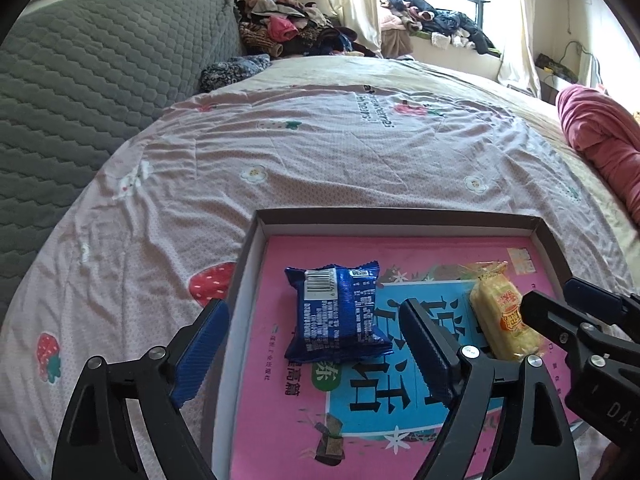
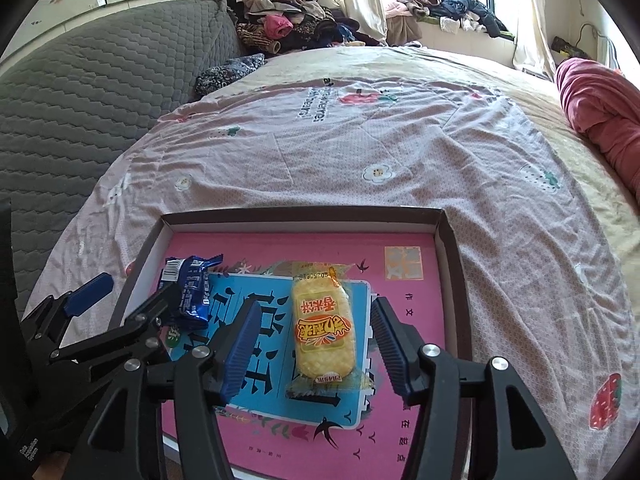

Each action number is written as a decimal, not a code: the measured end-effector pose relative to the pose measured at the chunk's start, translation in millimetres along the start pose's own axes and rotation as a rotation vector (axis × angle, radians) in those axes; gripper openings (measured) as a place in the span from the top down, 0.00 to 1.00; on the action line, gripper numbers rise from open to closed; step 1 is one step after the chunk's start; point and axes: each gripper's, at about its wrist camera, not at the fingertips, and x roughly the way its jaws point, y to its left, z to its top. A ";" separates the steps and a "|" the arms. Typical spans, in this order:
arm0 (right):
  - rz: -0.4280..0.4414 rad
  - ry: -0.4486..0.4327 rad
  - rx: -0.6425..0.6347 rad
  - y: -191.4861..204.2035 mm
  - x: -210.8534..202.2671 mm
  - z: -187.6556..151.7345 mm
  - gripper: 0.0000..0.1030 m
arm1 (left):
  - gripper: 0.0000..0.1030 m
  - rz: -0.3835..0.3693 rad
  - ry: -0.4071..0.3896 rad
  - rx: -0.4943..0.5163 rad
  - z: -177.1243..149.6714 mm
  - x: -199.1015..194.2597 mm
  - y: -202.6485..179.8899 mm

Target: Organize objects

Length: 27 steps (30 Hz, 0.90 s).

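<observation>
On the bed [image 1: 320,160], both snacks lie inside the tray [image 2: 452,240].

Two handheld grippers side by side, both with jaws spread apart.

The left gripper [image 1: 314,344] points forward and slightly downward, its two blue ribbed pads wide apart and holding nothing. The right gripper [image 2: 310,342] sits just beside it at a similar forward tilt, its blue pads also parted, gripping nothing. Each gripper's black linkage arms angle outward from the base. In each wrist view the other gripper shows at the frame edge, close alongside.
</observation>
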 end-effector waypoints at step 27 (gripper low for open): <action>0.016 -0.052 -0.010 34.5 -118.0 -8.2 0.37 | 0.12 0.014 -0.036 -0.012 -4.3 -117.4 30.2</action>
